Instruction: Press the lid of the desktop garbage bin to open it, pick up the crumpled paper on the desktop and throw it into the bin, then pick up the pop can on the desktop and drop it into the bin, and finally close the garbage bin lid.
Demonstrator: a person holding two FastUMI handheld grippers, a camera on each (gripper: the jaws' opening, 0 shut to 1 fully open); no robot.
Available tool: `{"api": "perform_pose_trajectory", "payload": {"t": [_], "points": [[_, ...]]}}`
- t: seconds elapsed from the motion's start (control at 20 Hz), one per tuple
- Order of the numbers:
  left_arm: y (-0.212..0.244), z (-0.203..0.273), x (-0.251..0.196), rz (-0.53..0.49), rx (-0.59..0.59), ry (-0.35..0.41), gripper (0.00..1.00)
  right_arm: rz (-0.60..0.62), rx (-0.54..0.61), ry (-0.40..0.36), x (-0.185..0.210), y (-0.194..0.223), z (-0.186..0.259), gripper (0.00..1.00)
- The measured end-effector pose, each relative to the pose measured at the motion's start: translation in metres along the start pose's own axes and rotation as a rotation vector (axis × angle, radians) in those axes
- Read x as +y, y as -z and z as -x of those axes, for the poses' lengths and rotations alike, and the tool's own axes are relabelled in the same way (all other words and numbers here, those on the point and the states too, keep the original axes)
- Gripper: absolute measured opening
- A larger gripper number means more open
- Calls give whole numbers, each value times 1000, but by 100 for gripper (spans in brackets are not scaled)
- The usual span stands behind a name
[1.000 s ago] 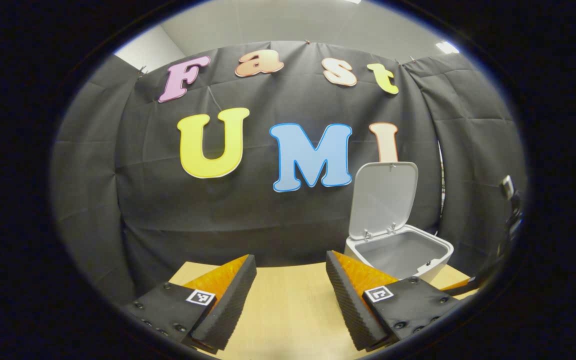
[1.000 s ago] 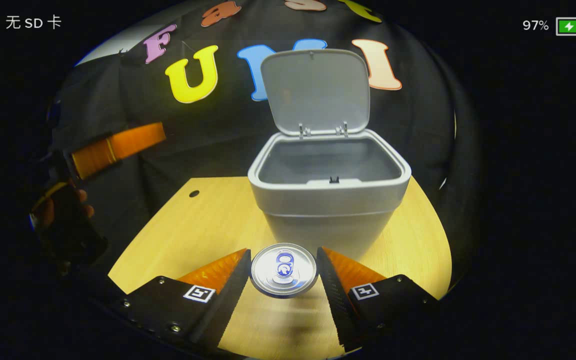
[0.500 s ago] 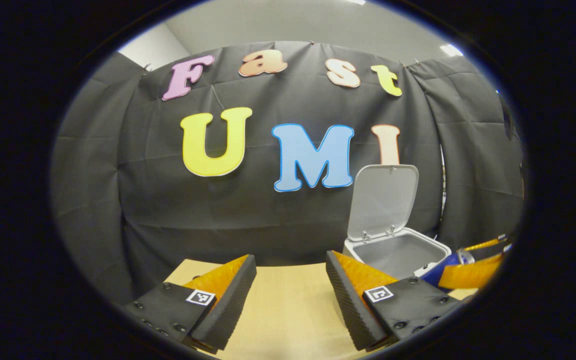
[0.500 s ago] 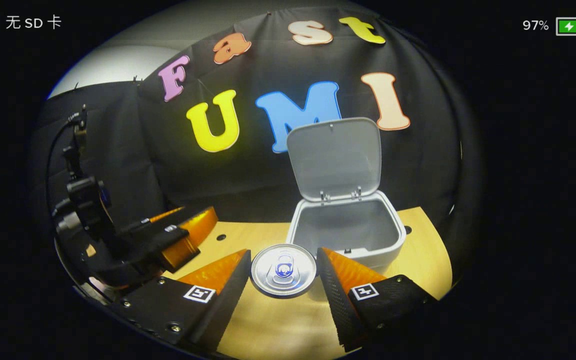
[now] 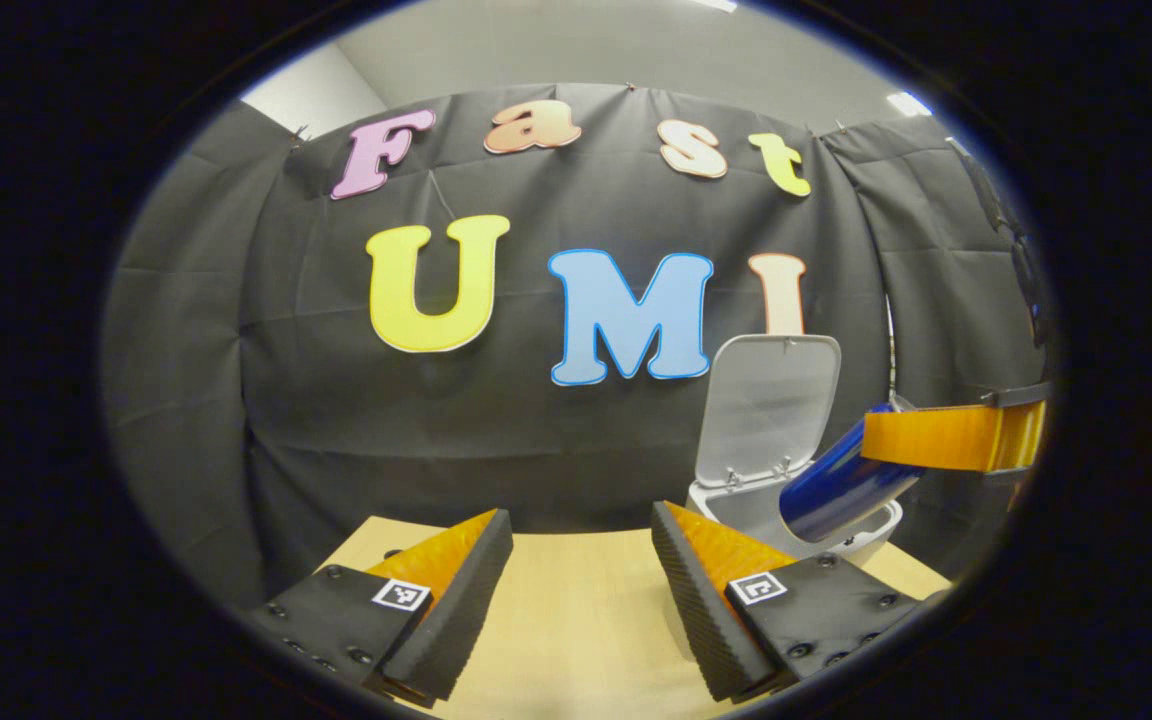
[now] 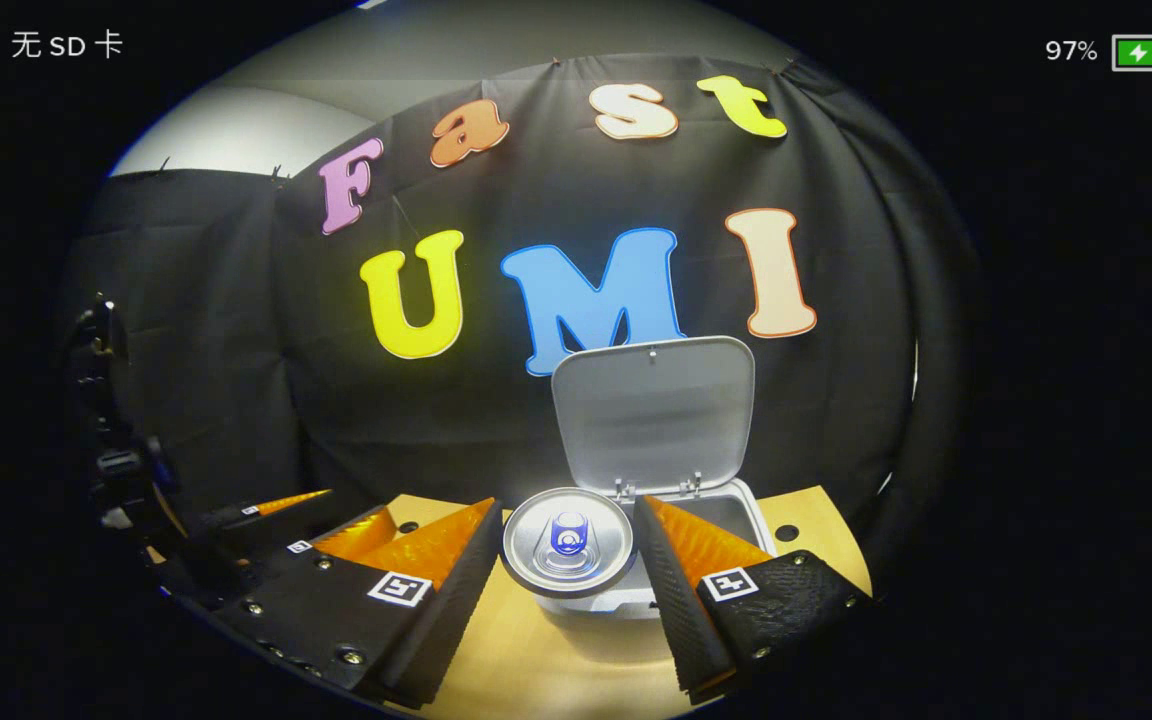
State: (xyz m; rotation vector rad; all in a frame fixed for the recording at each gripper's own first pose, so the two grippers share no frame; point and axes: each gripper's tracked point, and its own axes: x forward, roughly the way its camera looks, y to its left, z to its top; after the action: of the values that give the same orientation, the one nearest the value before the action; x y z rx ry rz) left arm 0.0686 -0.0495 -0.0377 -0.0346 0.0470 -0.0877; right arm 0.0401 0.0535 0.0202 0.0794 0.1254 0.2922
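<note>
The blue pop can has a glossy painted side and its top is bright shiny metal. The grey plastic bin with raised lid looks smooth and matt. The light wooden table has a fine grain. The gripper pads look like ribbed foam

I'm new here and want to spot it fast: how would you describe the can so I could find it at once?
Start at the wooden table before the black cloth wall, where a grey bin stands with its lid up. The can is tilted over the bin's mouth, clamped in the right gripper. It is the sole blue cylinder, with a silver pull-tab top.
</note>
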Motion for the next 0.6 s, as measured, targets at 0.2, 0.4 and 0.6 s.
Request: {"api": "perform_pose_trajectory", "payload": {"t": [0.2,0.4,0.6], "points": [[0,1,6,3,-2,-13,95,-7,14,20,-9,3,-17,83],[0,0,14,-1,-1,-33,95,-6,27,36,-17,6,-29,83],[1,-3,17,4,3,-46,95,6,36,57,-24,12,-38,83]]}}
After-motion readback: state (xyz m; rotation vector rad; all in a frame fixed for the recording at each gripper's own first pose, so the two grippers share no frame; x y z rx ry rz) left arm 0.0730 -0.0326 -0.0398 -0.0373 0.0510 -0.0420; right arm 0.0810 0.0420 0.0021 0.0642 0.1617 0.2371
